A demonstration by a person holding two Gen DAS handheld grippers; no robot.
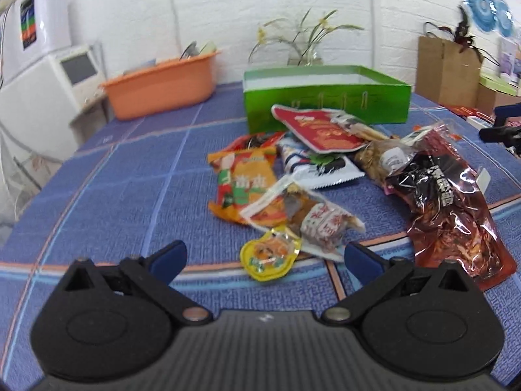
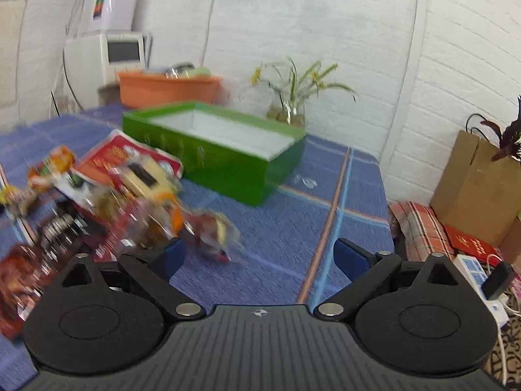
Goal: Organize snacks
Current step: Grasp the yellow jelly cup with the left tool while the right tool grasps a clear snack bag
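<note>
Both claws spread wide, nothing between the fingers: left gripper (image 1: 265,255) low over the blue checked tablecloth (image 1: 123,189), just short of a small yellow jelly cup (image 1: 269,254); right gripper (image 2: 260,254) above the cloth, with a blurred small wrapper (image 2: 215,234) just ahead of its left finger. Snacks heaped loosely on the cloth in front of the green box (image 1: 325,101), touching and overlapping: orange chip bag (image 1: 242,182), clear packet with a red-and-white label (image 1: 312,218) lying across it, white-and-black pouch (image 1: 320,166), flat red packet (image 1: 320,130) leaning near the box's front wall, brown nut-like bag (image 1: 381,159), and a big dark-red glossy pouch (image 1: 456,208) on the right side of the heap. Green box open at the top, white lining showing inside (image 2: 228,130); no snack visible in the part of its interior that shows. Farther back on the table, an orange plastic basin (image 1: 162,88) with some items poking above the rim, too blurred to name. Behind the box, a glass vase with yellow-flowered stems (image 2: 286,110), pebbles in its bottom. Off the table's right edge, a brown paper bag (image 2: 472,192) holding a dark-leaved plant (image 2: 504,137).
</note>
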